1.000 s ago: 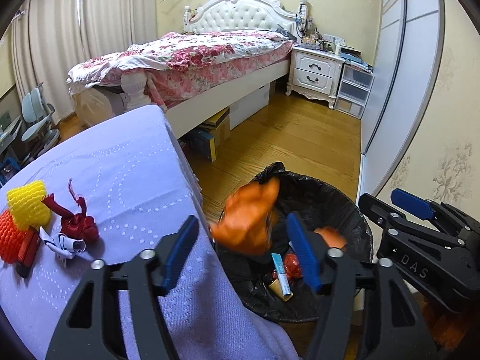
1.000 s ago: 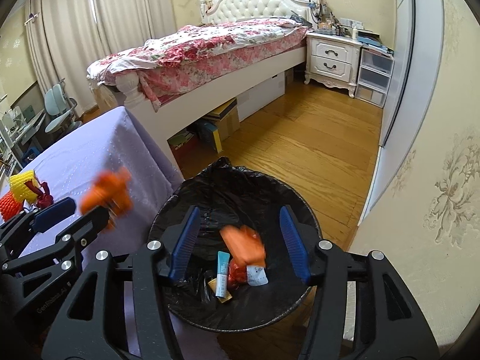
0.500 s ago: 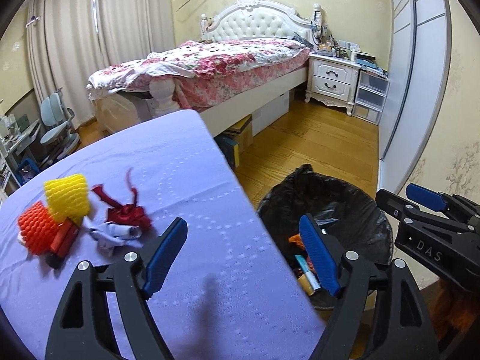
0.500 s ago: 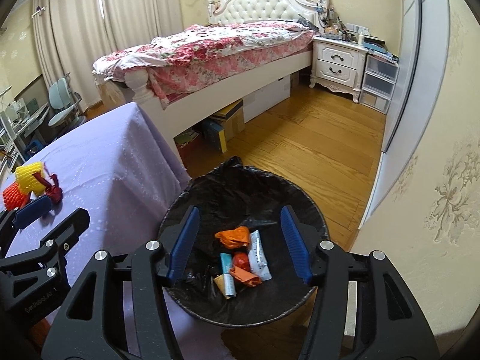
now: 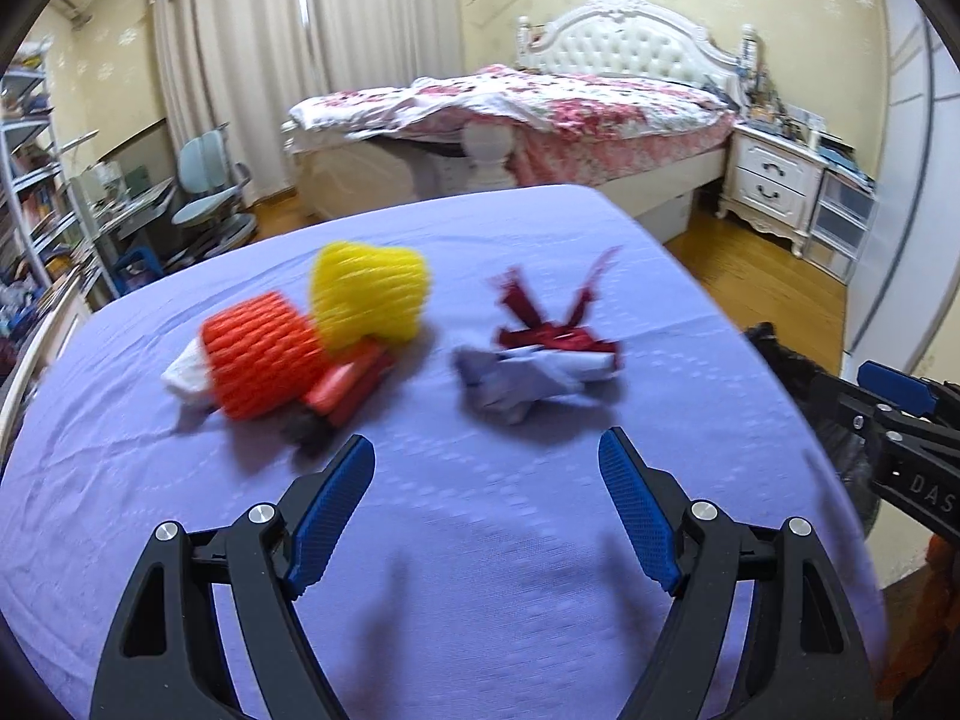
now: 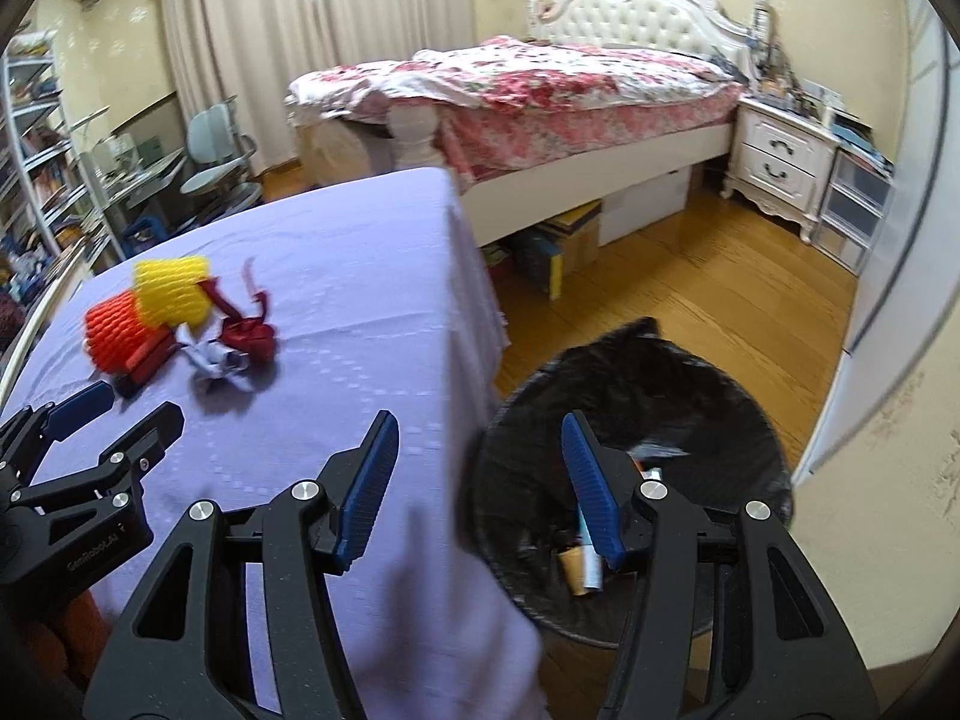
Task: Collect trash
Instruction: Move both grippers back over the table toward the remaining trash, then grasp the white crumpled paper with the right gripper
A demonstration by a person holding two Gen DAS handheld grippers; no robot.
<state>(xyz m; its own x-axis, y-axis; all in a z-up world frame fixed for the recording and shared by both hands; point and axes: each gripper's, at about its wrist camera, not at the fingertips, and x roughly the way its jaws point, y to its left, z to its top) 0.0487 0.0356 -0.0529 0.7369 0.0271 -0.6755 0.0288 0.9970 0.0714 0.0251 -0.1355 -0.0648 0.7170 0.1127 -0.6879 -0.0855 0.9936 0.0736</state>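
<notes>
Purple tablecloth (image 5: 480, 540) holds trash beyond the gaping, empty left gripper (image 5: 486, 468).

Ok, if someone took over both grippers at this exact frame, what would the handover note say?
Left gripper: open, empty, above the purple tablecloth, facing the remaining trash.
Right gripper: open, empty, over the table edge beside the bin.
On the table: yellow foam net, orange foam net lying on a red packet, a red ribbon and crumpled white paper.
Done: a few pieces already lie in the black-lined bin on the floor.
Left: carry the table items to the bin, probably the paper and ribbon first, as they are nearest.
</notes>
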